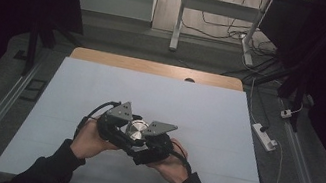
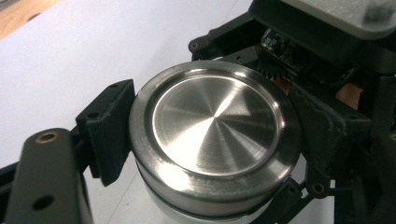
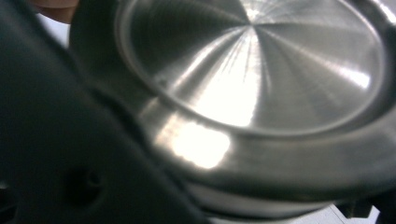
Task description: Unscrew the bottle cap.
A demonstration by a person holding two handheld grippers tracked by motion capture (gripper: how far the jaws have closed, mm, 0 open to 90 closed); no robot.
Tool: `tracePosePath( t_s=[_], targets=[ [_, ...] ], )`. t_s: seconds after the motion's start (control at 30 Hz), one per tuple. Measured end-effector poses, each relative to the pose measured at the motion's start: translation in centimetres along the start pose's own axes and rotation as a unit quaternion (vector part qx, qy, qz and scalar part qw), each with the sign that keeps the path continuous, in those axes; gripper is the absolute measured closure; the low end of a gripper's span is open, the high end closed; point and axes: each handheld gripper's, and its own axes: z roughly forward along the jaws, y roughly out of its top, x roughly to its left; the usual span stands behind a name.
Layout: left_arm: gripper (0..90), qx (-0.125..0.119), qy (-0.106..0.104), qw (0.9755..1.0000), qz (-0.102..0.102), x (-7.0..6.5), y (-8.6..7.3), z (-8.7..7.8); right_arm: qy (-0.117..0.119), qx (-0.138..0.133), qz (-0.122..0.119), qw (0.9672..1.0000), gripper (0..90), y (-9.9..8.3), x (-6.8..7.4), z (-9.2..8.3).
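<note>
A round steel container (image 1: 136,129) with a brushed metal lid (image 2: 215,123) and a white band under the lid is held just above the white table sheet, between both hands. My left gripper (image 2: 217,140) is shut on it: one ribbed pad (image 2: 109,133) presses the lid's rim on one side and the other pad (image 2: 327,123) presses the opposite side. My right gripper (image 1: 142,141) comes in from the other side, its body (image 2: 303,46) just behind the container. In the right gripper view a dark jaw lies against the lid's rim (image 3: 201,144).
A white sheet (image 1: 101,85) covers the table, with a strip of bare wood (image 1: 155,67) at the far edge. A power strip (image 1: 264,136) and cables lie on the floor to the right. Desk legs (image 1: 179,18) stand beyond the table.
</note>
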Motion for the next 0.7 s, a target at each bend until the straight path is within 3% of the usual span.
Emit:
tracePosePath(
  t_s=[0.7],
  targets=[
    [20.1, -0.017, 0.006, 0.9998, 0.000, 0.0, 0.2, -1.8, -0.011, -0.005, 0.008, 0.9999, 15.2, -0.1, -0.6, -0.3]
  ],
)
